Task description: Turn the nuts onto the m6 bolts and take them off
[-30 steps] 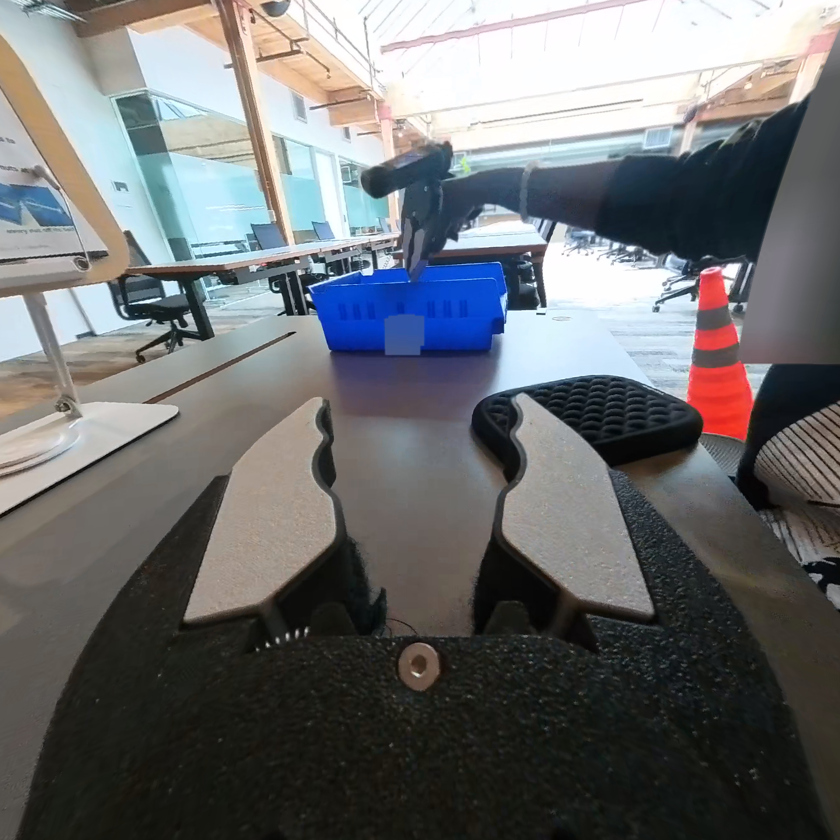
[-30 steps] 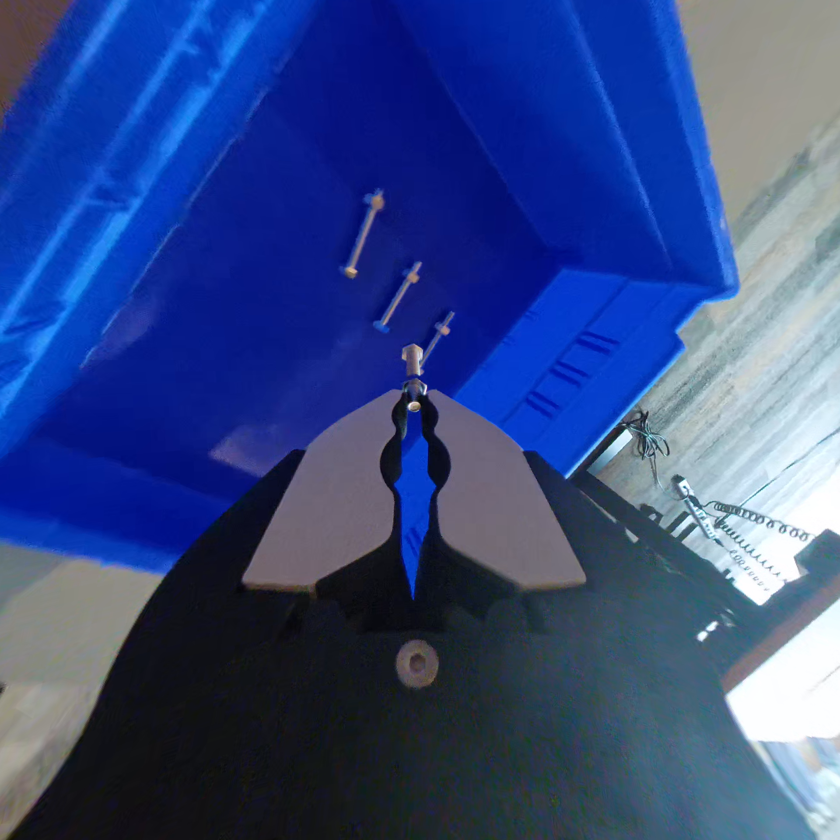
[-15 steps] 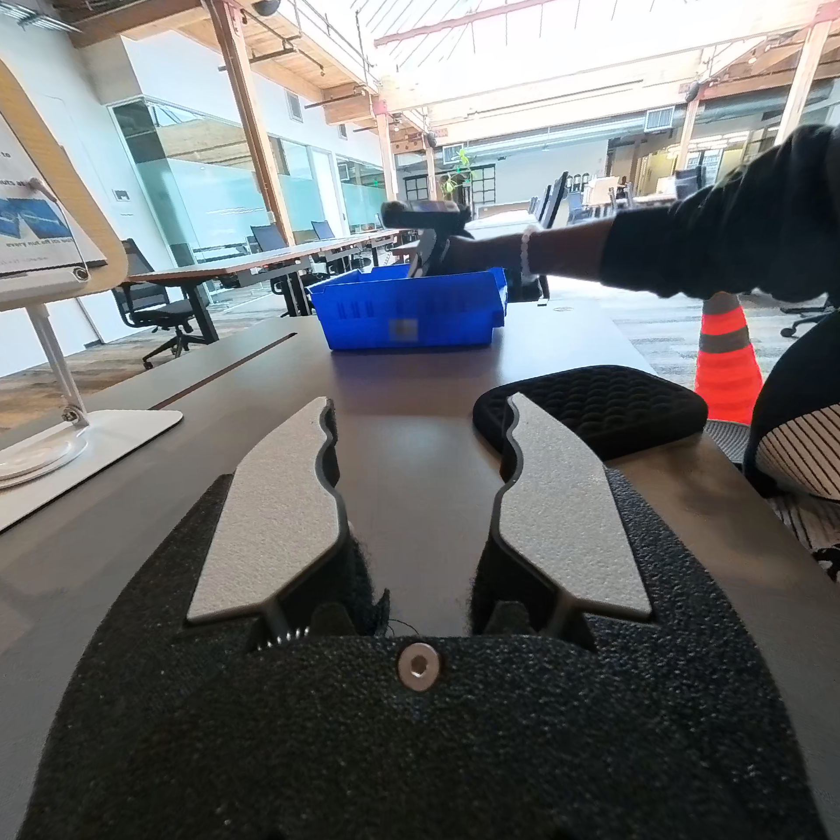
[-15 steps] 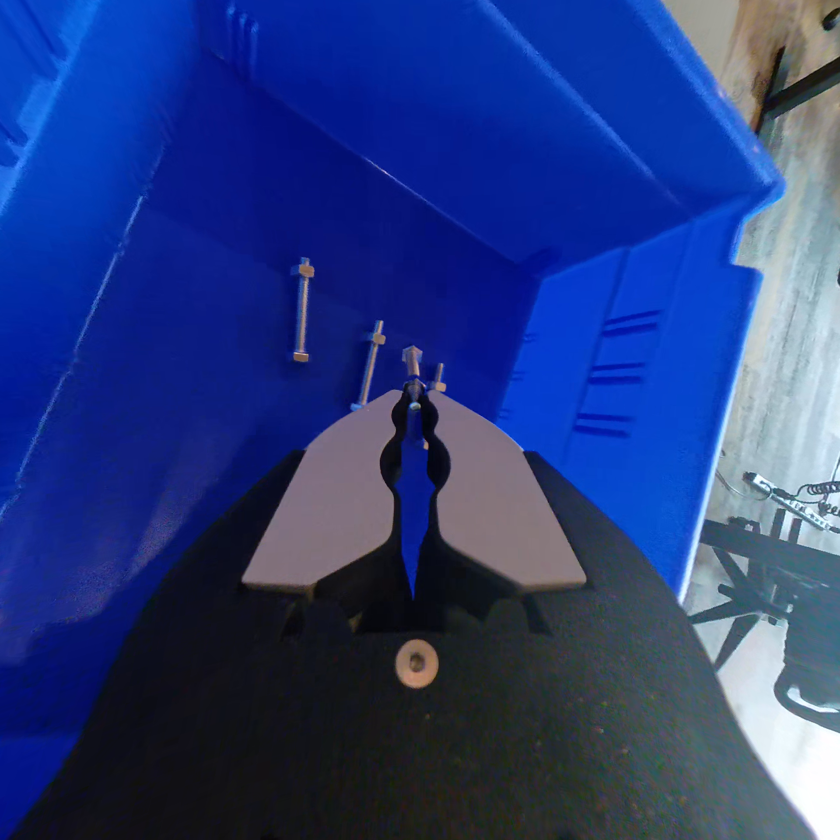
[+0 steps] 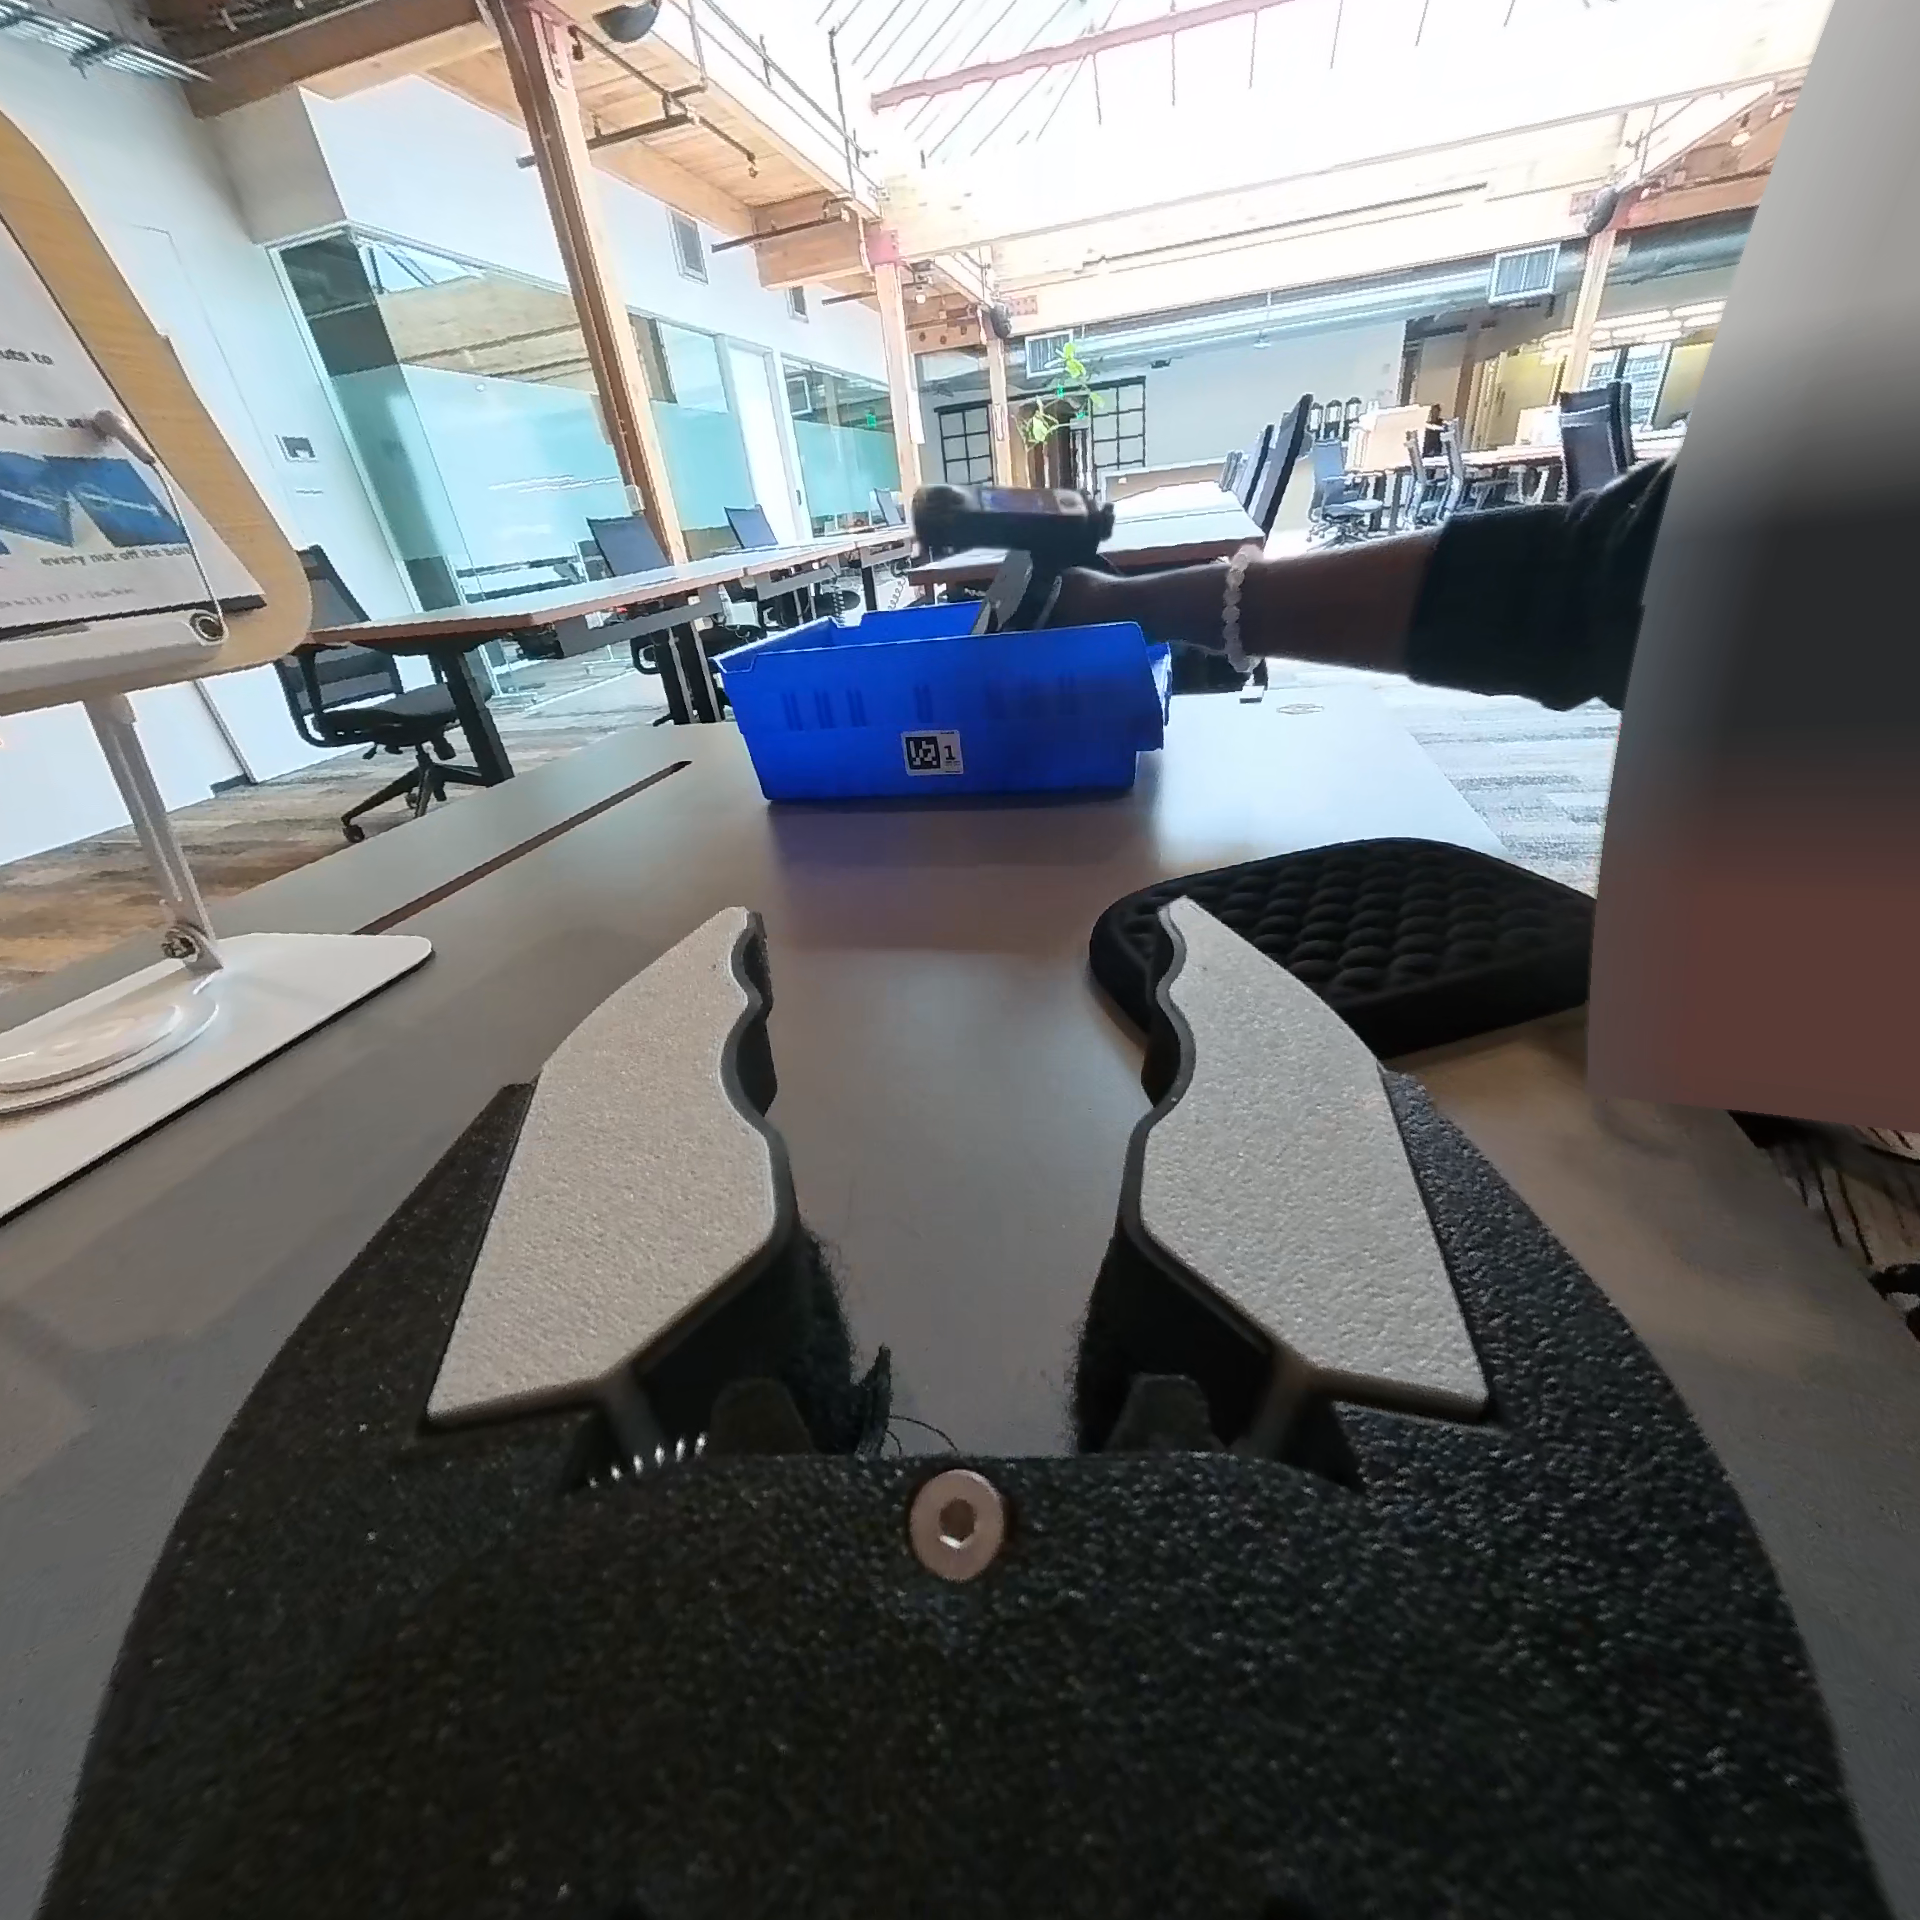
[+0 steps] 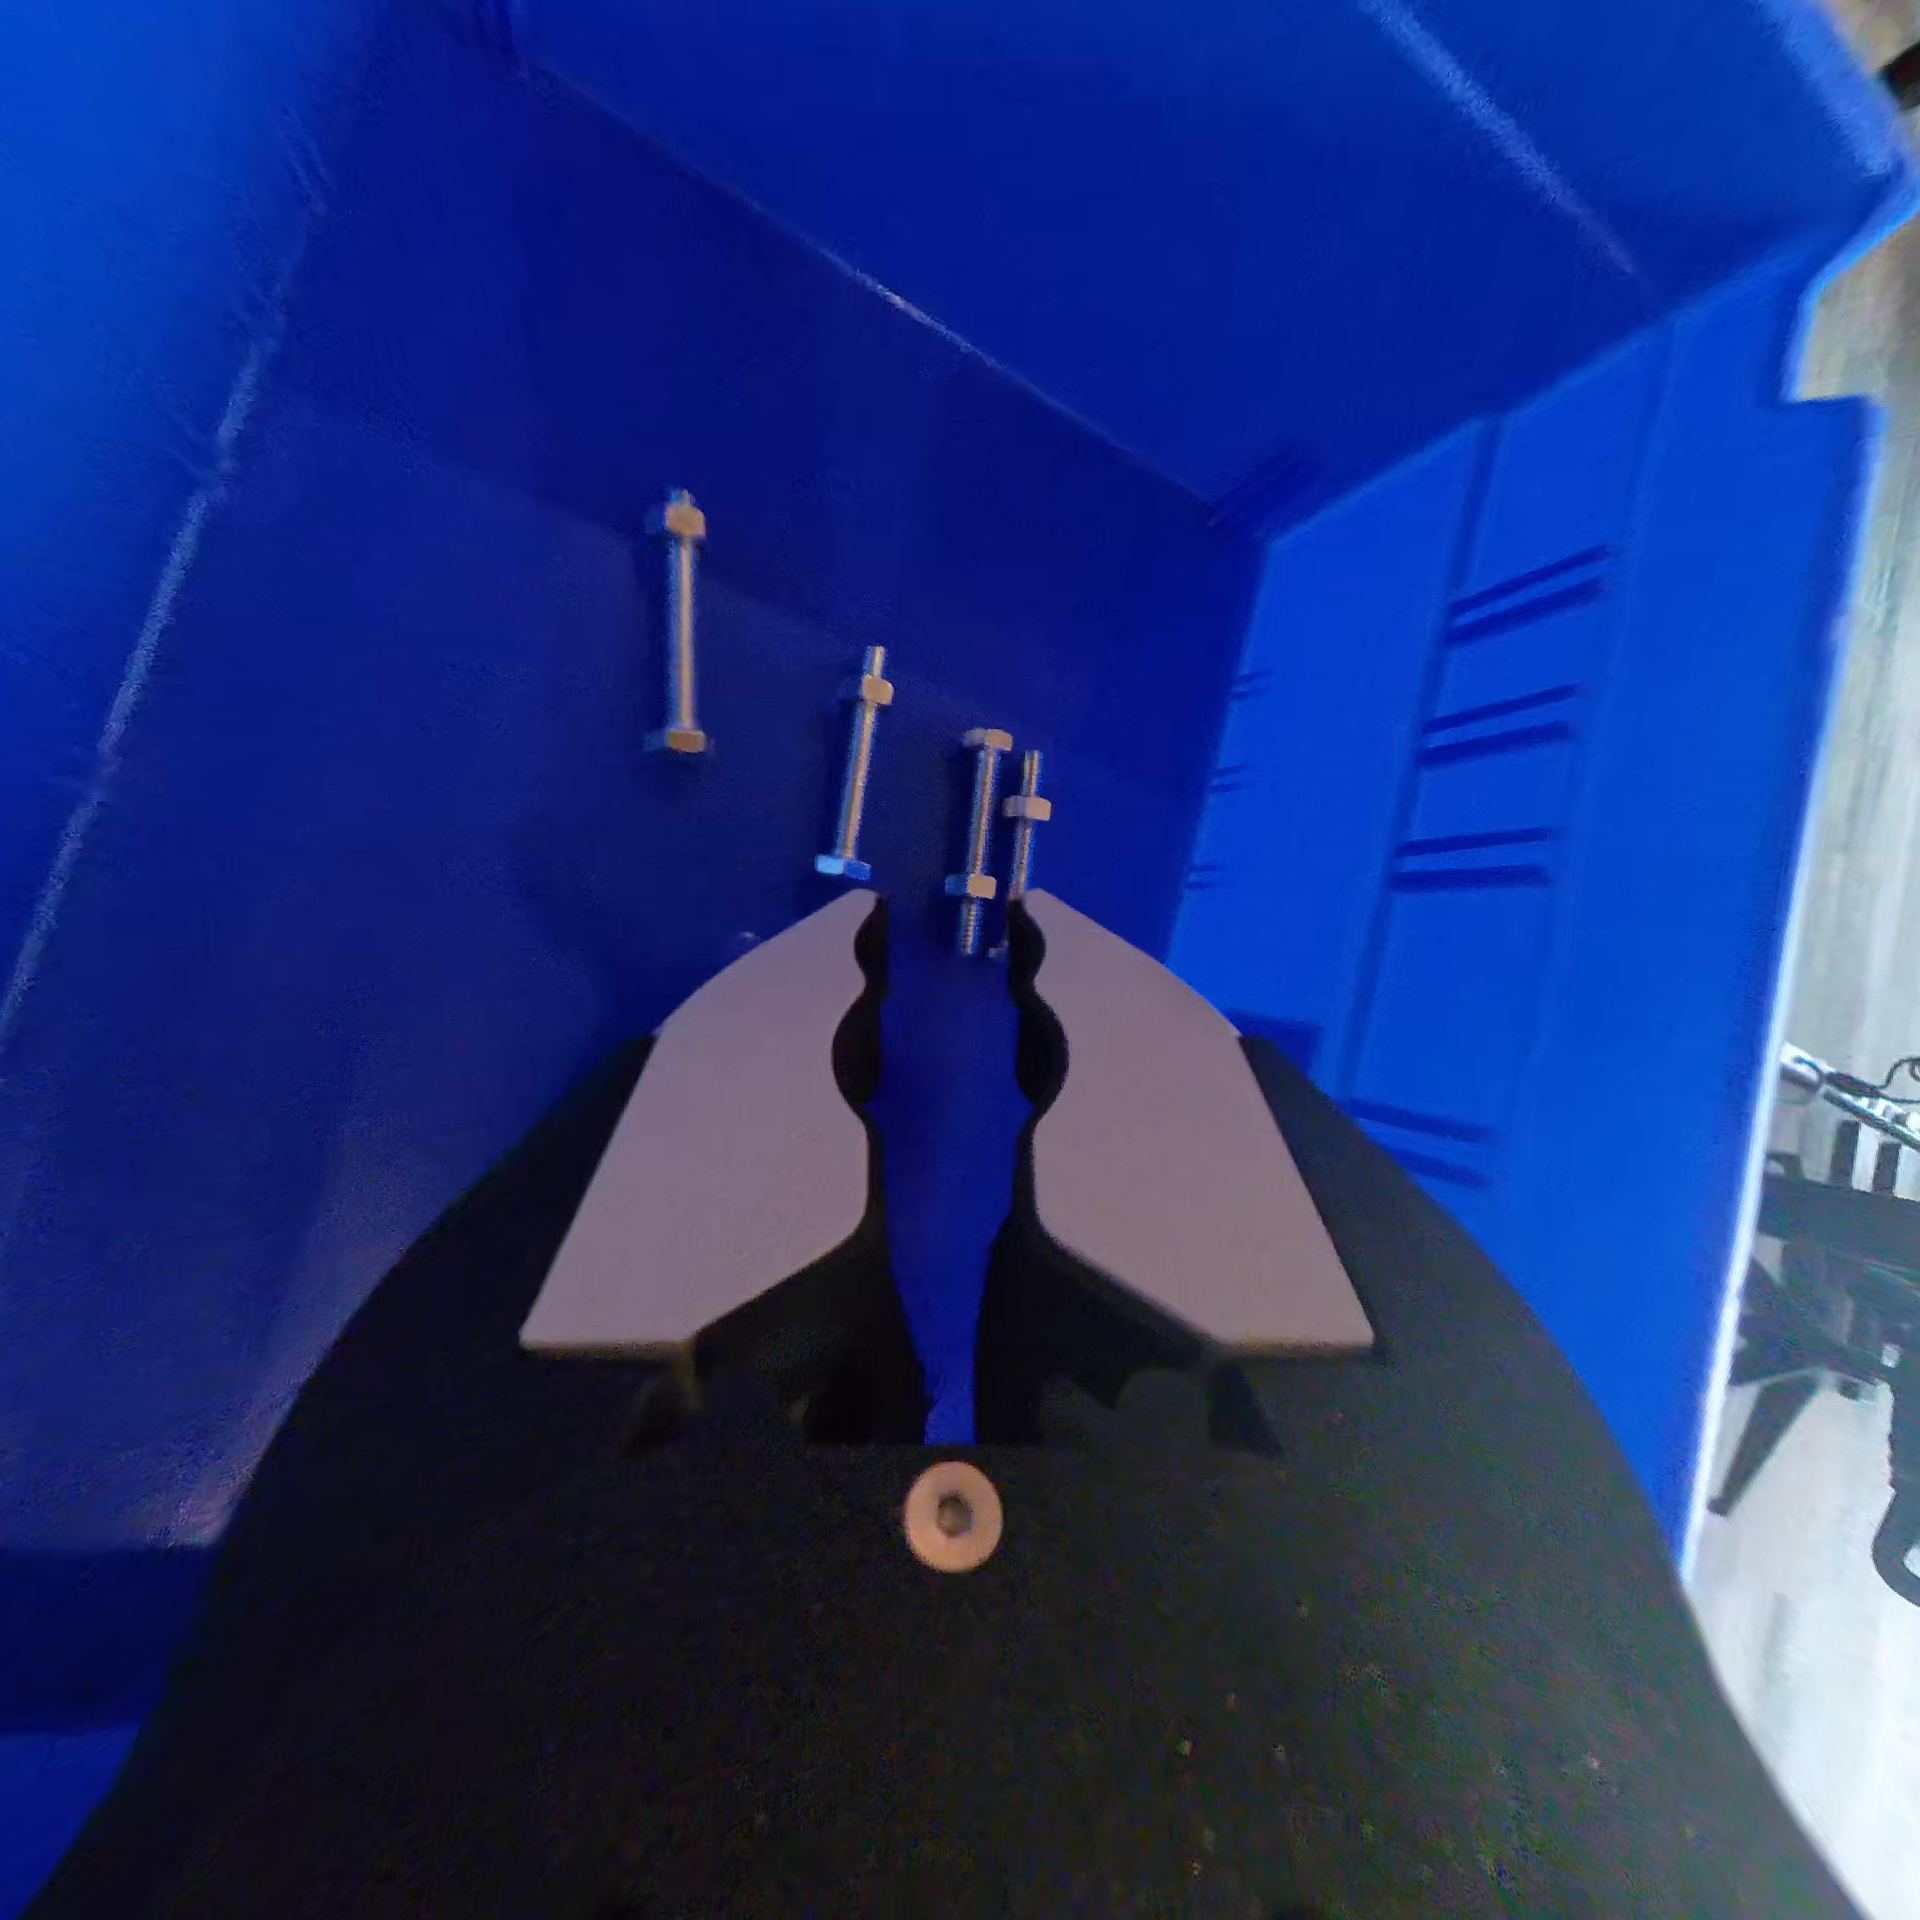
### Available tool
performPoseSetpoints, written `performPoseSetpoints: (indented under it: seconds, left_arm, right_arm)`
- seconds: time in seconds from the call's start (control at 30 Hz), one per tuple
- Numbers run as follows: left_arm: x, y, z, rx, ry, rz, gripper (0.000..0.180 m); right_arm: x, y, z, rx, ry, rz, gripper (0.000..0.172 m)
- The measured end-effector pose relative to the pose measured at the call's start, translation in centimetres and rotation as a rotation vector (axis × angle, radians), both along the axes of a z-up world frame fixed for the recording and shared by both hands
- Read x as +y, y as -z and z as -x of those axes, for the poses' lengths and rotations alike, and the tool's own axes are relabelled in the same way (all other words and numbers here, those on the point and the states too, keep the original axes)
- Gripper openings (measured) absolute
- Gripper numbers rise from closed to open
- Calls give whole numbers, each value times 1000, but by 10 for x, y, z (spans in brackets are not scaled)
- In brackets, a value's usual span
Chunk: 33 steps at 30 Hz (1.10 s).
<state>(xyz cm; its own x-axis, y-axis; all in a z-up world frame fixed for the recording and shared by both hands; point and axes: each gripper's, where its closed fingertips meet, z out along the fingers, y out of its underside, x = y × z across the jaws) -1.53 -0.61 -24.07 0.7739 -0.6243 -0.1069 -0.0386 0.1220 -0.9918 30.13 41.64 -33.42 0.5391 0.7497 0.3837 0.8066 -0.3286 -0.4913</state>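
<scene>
Right wrist view: right hand-held gripper (image 6: 943, 914) narrowly parted, gripping nothing, inside blue plastic bin (image 6: 1039, 260) above four silver steel bolts with nuts (image 6: 977, 831) lying on its floor; left hand-held gripper (image 5: 961, 925) wide apart, bare, over grey desk (image 5: 935, 883).
</scene>
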Motion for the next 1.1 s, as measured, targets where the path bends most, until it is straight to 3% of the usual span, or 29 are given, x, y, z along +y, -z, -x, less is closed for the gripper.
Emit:
performPoseSetpoints:
  seconds: [0.1, 0.27, 0.4, 0.53, 0.67, 0.77, 1.03, 1.1]
  left_arm:
    - [1, 0, 1, -2, -4, 2, 69]
    - [2, 1, 1, 0, -12, 9, 69]
    - [4, 1, 1, 1, -18, 18, 69]
    - [5, 2, 1, 14, -32, 26, 69]
    - [6, 0, 3, 13, -48, 35, 68]
    - [7, -1, 5, 14, -66, 47, 68]
    - [1, -12, 6, 24, -79, 59, 68]
    - [-5, -17, 7, 23, -94, 70, 68]
  right_arm:
    - [-8, -19, 9, 67, -16, -23, 38]
    - [-28, -62, 16, 214, 21, -48, 87]
    - [-55, -95, 18, 313, 38, -68, 115]
    - [-111, -105, 33, 405, -2, 67, 124]
    - [-158, -86, 44, 384, 4, 162, 113]
    - [-163, -64, 35, 269, 100, 126, 96]
    - [-164, -40, 37, 183, 131, 69, 11]
    - [-163, -41, 44, 207, 92, 45, 6]
